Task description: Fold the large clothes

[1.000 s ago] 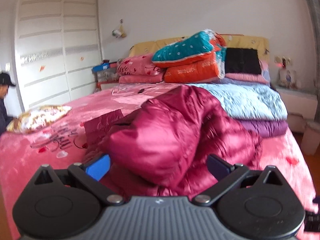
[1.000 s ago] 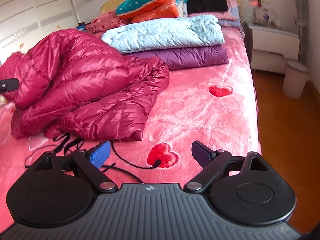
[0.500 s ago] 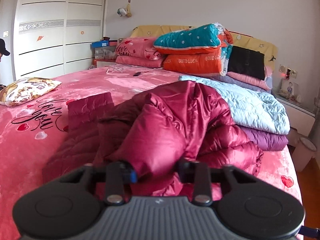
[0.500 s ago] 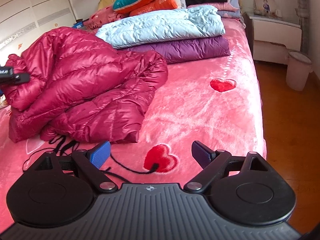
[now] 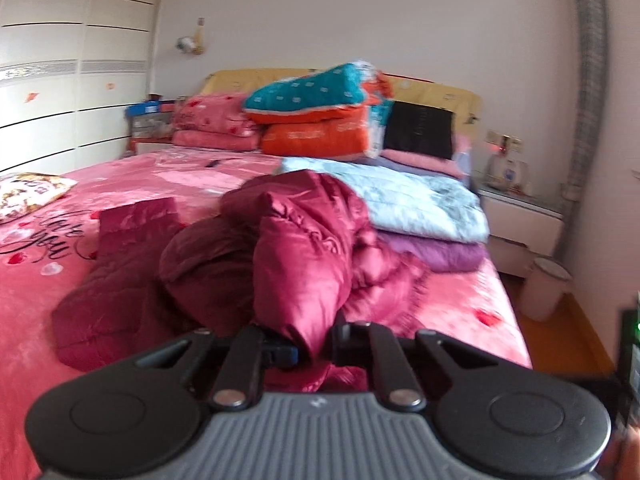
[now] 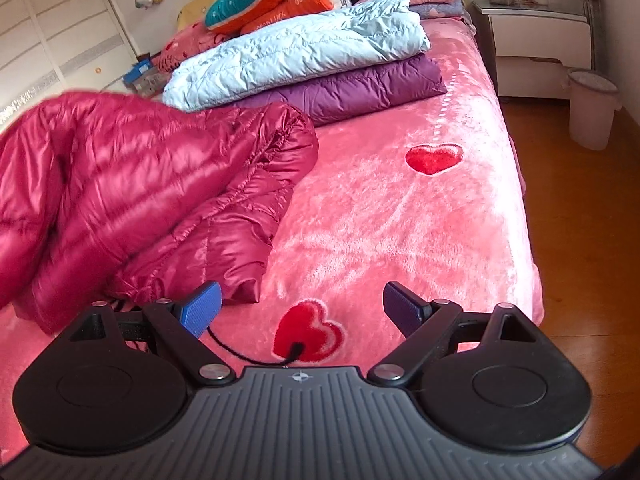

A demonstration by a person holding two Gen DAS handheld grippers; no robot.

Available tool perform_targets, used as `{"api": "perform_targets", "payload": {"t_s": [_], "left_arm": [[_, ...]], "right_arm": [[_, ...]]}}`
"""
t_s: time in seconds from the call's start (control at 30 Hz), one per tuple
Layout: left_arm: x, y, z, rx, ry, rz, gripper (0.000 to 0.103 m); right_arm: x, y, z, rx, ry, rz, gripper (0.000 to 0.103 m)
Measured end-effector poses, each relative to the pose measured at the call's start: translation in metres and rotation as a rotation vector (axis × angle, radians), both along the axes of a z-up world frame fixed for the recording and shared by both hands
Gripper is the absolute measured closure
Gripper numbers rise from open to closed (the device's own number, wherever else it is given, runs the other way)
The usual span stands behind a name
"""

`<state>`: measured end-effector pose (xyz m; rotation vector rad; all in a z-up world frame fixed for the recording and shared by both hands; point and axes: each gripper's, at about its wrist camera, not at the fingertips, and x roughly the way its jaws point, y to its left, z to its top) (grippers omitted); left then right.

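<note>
A crimson puffer jacket [image 5: 280, 256] lies bunched on the pink bed [image 5: 36, 280]. My left gripper [image 5: 312, 350] is shut on a fold of the jacket and holds that part lifted. In the right wrist view the jacket [image 6: 140, 184] fills the left side, its raised part blurred. My right gripper [image 6: 300, 308] is open and empty, low over the bedspread just right of the jacket's hem. A black cord [image 6: 248, 354] lies on the bedspread between its fingers.
A folded light blue jacket [image 6: 296, 48] sits on a folded purple one [image 6: 352, 88] further up the bed. Pillows and quilts [image 5: 320, 120] are stacked at the headboard. A nightstand [image 6: 536, 40] and a white bin [image 6: 592, 108] stand right of the bed.
My left gripper closed on the jacket and has lifted it. My right gripper moved forward and left toward the jacket's hem, staying open.
</note>
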<state>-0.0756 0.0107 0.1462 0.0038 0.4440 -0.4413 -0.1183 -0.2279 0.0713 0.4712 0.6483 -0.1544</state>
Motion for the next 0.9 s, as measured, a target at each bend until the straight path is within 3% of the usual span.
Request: {"api": "perform_targets", "payload": {"t_s": [0.3, 0.43, 0.57, 0.77, 0.9], "left_arm": [[-0.049, -0.004, -0.006, 0.021, 0.015, -0.181, 0.095], [-0.061, -0.007, -0.014, 0.002, 0.047, -0.234, 0.095], [-0.078, -0.02, -0.022, 0.012, 0.053, -0.323, 0.095], [-0.093, -0.026, -0.036, 0.024, 0.106, -0.416, 0.095], [-0.099, -0.015, -0.032, 0.013, 0.133, -0.438, 0.095]], "right_arm": [[-0.029, -0.025, -0.002, 0.153, -0.033, -0.09, 0.0], [-0.043, -0.018, 0.009, 0.15, -0.065, -0.077, 0.0], [-0.054, 0.002, 0.037, 0.054, -0.099, 0.007, 0.0], [-0.063, 0.018, 0.096, 0.045, -0.18, 0.12, 0.0], [-0.061, 0.05, 0.134, -0.048, -0.208, 0.21, 0.0]]}}
